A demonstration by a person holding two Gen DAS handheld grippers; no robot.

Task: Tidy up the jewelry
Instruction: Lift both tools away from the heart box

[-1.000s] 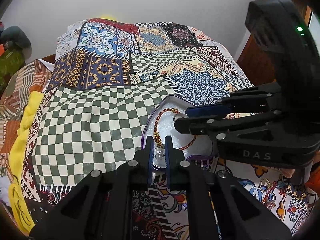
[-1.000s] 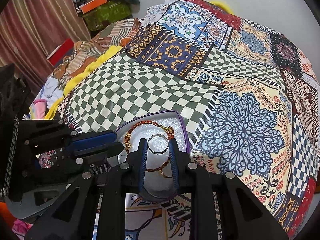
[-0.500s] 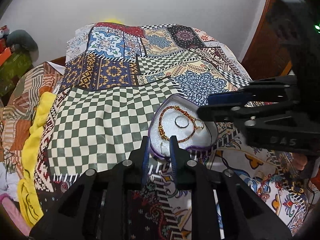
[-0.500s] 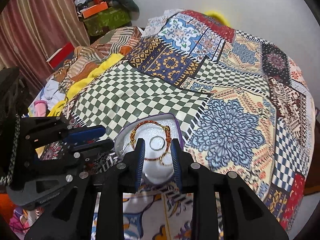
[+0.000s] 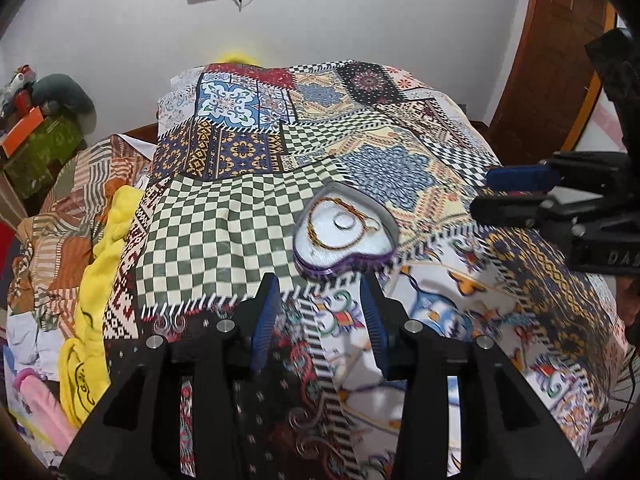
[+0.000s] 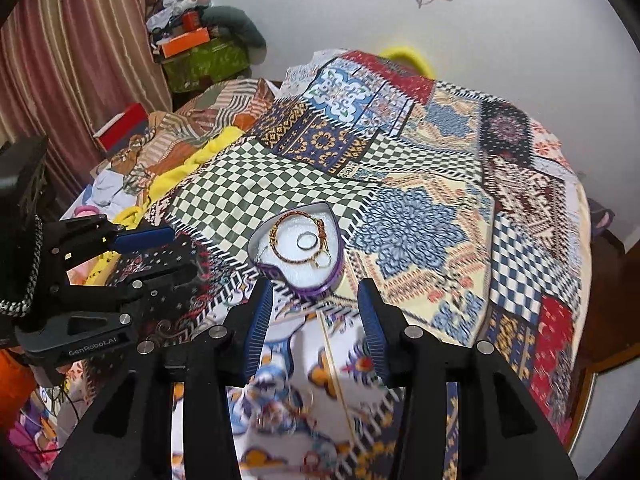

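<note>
A purple heart-shaped jewelry box [image 5: 345, 232] lies open on the patchwork bedspread [image 5: 224, 224]; it also shows in the right wrist view [image 6: 298, 250]. On its white lining lie a beaded red-and-gold bracelet [image 6: 288, 236], a ring [image 6: 306, 241] and small gold hoops [image 6: 322, 258]. My left gripper [image 5: 320, 316] is open and empty, held back from the box's near edge. My right gripper [image 6: 316, 312] is open and empty, also short of the box. Each gripper shows in the other's view, the right [image 5: 516, 190] and the left [image 6: 160, 248].
Crumpled clothes and a yellow cloth [image 5: 96, 264] lie along the bed's left side. Boxes and bags [image 6: 200, 52] are stacked by the curtain. A wooden door [image 5: 552, 60] stands at the right. Loose jewelry [image 6: 280, 416], blurred, lies on the bedspread below the right gripper.
Both grippers have opened wide and pulled back and up from the box. The ring that the right gripper held now lies in the box; the left gripper's small piece is gone from its jaws.
</note>
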